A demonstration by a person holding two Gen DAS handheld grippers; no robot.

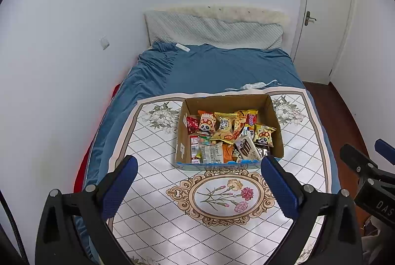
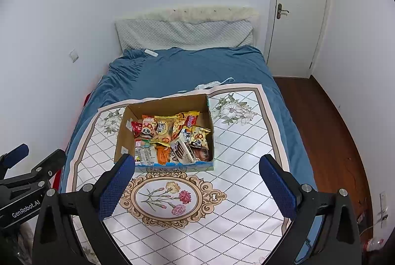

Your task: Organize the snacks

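An open cardboard box (image 1: 275, 122) stands on a flowered mat (image 1: 153, 191) on the bed, and it also shows in the right wrist view (image 2: 123, 134). It holds several snack packets (image 1: 229, 134), among them yellow panda bags, a red packet and a white wafer pack; they also show in the right wrist view (image 2: 170, 139). My left gripper (image 1: 199, 167) is open and empty, held above the mat just short of the box's near edge. My right gripper (image 2: 197, 165) is open and empty at about the same distance. Each gripper shows at the edge of the other's view.
The mat (image 2: 234, 166) lies on a blue bedsheet (image 1: 217, 67). A white pillow (image 1: 212, 30) leans at the head of the bed. A small white object (image 1: 183, 47) lies near it. A white cloth (image 1: 254, 85) lies behind the box. A closed door (image 1: 323, 18) and wooden floor (image 2: 328, 131) are to the right.
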